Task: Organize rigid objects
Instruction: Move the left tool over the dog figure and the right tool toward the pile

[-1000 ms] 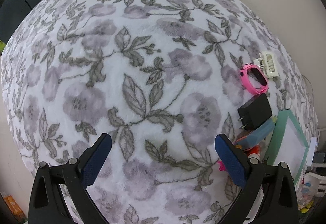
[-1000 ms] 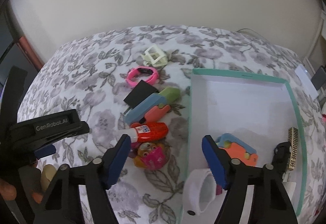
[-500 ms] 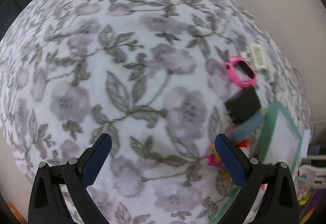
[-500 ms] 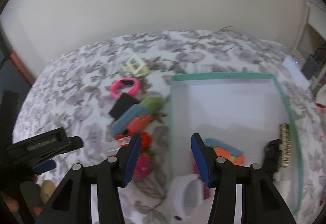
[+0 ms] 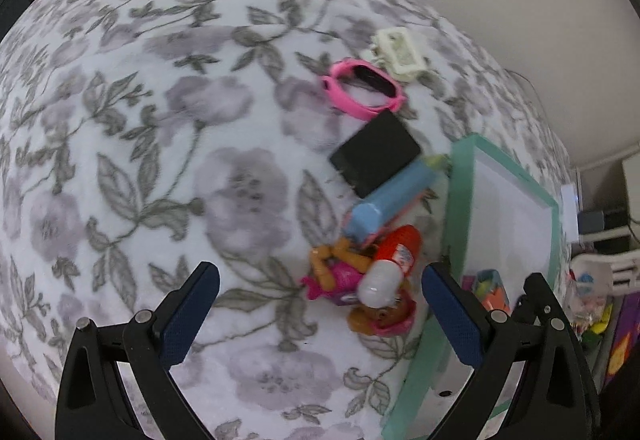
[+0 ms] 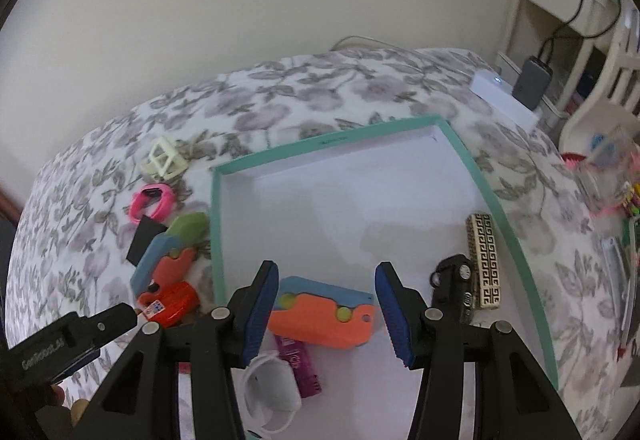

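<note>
Teal-rimmed and white inside, the tray point(image 6: 488, 195) is your landmark. Left of its rim a pile waits on the floral blanket point(image 5: 168, 143): cream hair claw point(image 5: 398, 49) farthest, then pink wristband point(image 5: 362, 89), black charger block point(image 5: 374, 153), blue-and-coral toy point(image 5: 394, 197), red glue bottle point(image 5: 394, 258) and a small doll point(image 5: 344, 278) nearest you. Your left gripper point(image 5: 320, 314) has swung rightward over the blanket, so that pile now sits just ahead of its wide-apart, empty jaws. Inside the tray lie a second blue-and-orange toy point(image 6: 324, 314), a purple item point(image 6: 300, 364), a white ring-shaped piece point(image 6: 272, 396), a black toy car point(image 6: 454, 282) and a patterned bar point(image 6: 484, 260) by the right wall. Your right gripper point(image 6: 326, 314) has drifted over the tray; its jaws have just been closing, yet stand apart with nothing clamped. Likely meaning: the glue bottle or doll goes in next.
</note>
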Demonstrator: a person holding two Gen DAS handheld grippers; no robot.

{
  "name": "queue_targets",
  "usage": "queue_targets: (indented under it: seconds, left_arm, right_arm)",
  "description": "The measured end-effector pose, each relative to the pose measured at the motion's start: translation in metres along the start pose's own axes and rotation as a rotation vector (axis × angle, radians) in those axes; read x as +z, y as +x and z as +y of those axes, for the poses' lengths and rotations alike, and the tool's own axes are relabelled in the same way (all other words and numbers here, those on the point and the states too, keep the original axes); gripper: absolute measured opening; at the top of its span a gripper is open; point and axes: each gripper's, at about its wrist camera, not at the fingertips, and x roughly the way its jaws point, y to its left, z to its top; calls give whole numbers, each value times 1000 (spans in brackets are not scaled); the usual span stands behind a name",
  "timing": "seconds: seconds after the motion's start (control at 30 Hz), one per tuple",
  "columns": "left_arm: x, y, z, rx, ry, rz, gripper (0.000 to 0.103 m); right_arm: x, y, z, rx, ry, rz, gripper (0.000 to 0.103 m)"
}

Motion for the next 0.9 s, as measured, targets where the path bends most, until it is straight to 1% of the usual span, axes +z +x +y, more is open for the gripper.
queue_targets:
  seconds: [0.13, 0.27, 0.37, 0.6, 0.73, 0.77, 0.83, 0.9]
  left_arm:
    - [-5, 6, -18, 24, 85, 11, 101]
    - [-9, 16, -29, 59, 125, 33, 101]
    - [-10, 23, -29, 83, 129, 40, 101]
    - [-10, 35, -30, 95, 119, 53, 101]
    - [-12, 41, -37, 154, 152, 44, 101]
    - [-11, 50, -45, 161, 156, 44, 101]
    - [-11, 54, -46, 166, 149, 44, 101]
    - [-10, 64, -48, 199, 143, 35, 101]
  right_arm:
    - [-1, -1, 0, -1, -1, 0, 54]
    - [-1, 0, 0, -6, 0, 3, 54]
    - [-1, 1, -2, -6, 3, 10, 54]
    - [-1, 2, -4, -8, 8, 18, 54]
    - [-2, 4, -4, -6, 7, 26, 54]
    - [-2, 4, -4, -6, 6, 28, 54]
    - [-3, 4, -4, -7, 5, 29, 54]
    - [-3, 3, -3, -8, 1, 30, 54]
